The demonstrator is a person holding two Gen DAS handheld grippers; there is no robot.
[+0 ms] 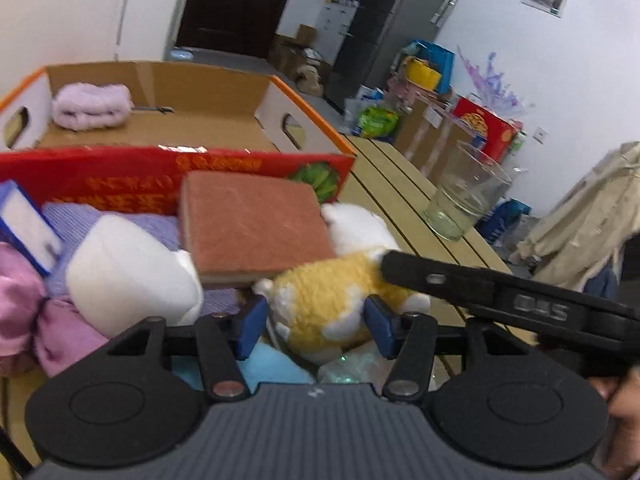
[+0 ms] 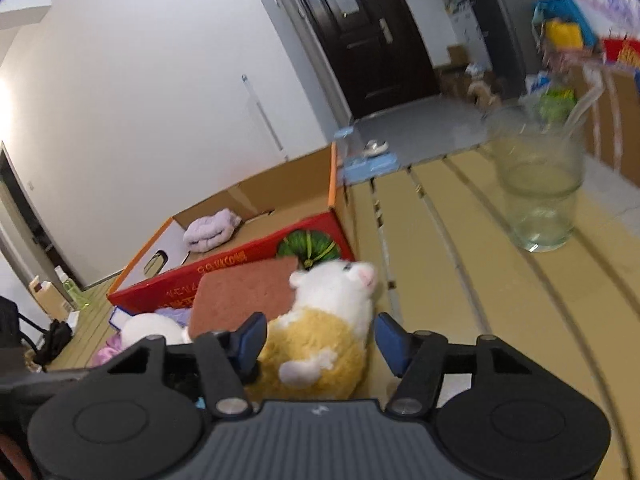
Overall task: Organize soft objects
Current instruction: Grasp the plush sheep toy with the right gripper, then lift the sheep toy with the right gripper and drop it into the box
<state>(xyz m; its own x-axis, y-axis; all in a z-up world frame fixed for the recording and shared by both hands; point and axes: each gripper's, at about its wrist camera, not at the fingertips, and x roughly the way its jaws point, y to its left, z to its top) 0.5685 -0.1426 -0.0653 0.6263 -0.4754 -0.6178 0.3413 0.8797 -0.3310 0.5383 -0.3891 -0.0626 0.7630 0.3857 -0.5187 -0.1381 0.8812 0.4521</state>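
I have both grippers around the yellow-and-white plush toy point(image 1: 320, 300), which lies on the slatted wooden table point(image 2: 460, 280) just near of the open cardboard box point(image 1: 160, 136). My left gripper point(image 1: 316, 328) brackets its body, fingers apart, pads seemingly touching the fur (contact is hard to judge). My right gripper point(image 2: 320, 340) is spread wide around it too. A red-brown sponge point(image 1: 252, 224) leans at its left; a glass point(image 1: 464, 196) stands far right
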